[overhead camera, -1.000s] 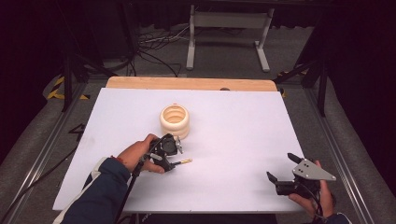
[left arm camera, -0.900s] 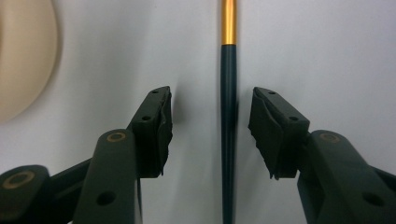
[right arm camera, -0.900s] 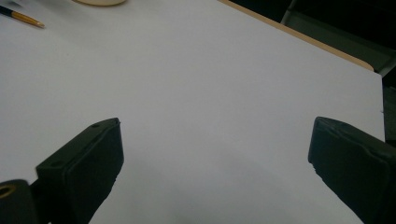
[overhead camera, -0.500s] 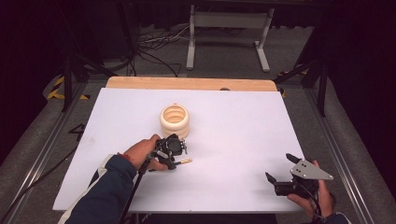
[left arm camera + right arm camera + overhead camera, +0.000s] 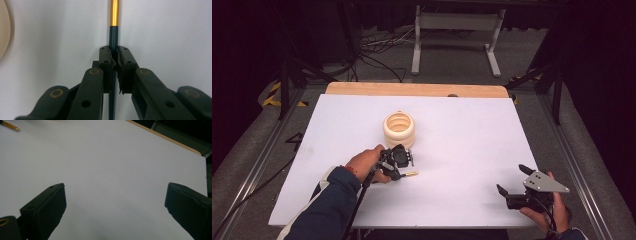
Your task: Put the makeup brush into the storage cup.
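Beside the left claw (image 5: 404, 167), a ribbed cream holder (image 5: 399, 129) stands.

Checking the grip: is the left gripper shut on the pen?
Shut on it: the left gripper has both jaws pressed against the pen.

The left forearm, in a dark blue sleeve (image 5: 328, 202), reaches in from the lower left, and the left hand (image 5: 363, 162) holds the left claw (image 5: 404, 162) low over the middle of the surface, pointing right. Its two black jaws are pressed together on a thin dark shaft with a gold end (image 5: 114, 12), which runs straight out between the pads (image 5: 105, 60). The right hand (image 5: 546, 210) sits at the near right corner, holding the right claw (image 5: 512, 179) with its jaws spread wide apart, aimed toward the left and clasping nothing.
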